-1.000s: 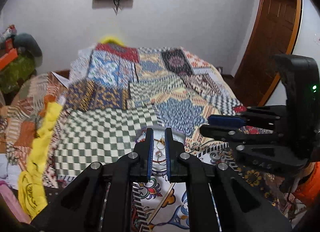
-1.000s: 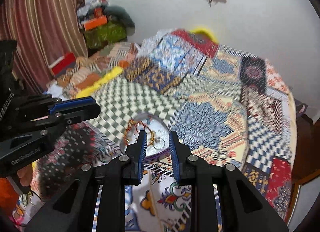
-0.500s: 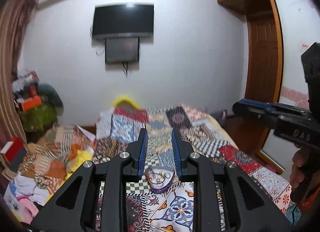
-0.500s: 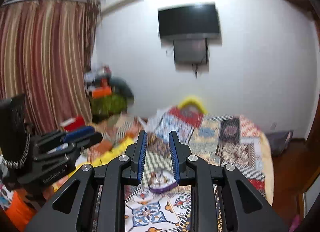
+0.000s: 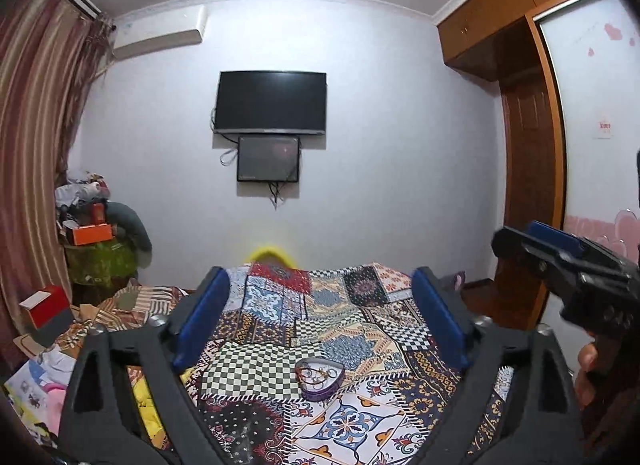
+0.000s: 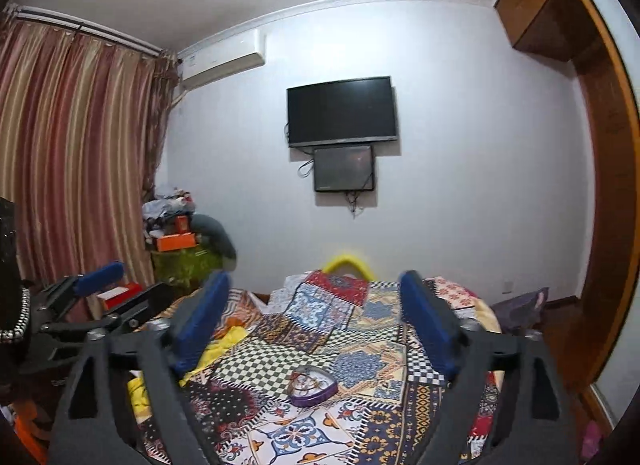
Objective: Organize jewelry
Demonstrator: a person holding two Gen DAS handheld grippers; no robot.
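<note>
A purple heart-shaped jewelry box [image 5: 320, 379] [image 6: 314, 383] lies open on the patchwork bedspread, with rings and chains inside it. My left gripper [image 5: 319, 273] points level, well back from the box and above it. Its jaws are opening wide and nothing is between them. My right gripper [image 6: 314, 277] stands the same way, its jaws opening with nothing between its blue pads. In the left wrist view the right gripper [image 5: 532, 241] shows at the right edge with a hand under it. In the right wrist view the left gripper [image 6: 124, 285] shows at the left edge.
The patchwork bedspread [image 5: 360, 329] covers a bed that runs to the far wall, where a television [image 5: 271, 101] hangs. A yellow cloth [image 6: 224, 345] and a heap of clothes and boxes [image 5: 92, 233] lie at the left by the striped curtain. A wooden door [image 5: 528, 193] stands at the right.
Both grippers have risen, tilted up from looking down on the box to level, and drawn back from it. Both pairs of jaws went from nearly shut to wide apart.
</note>
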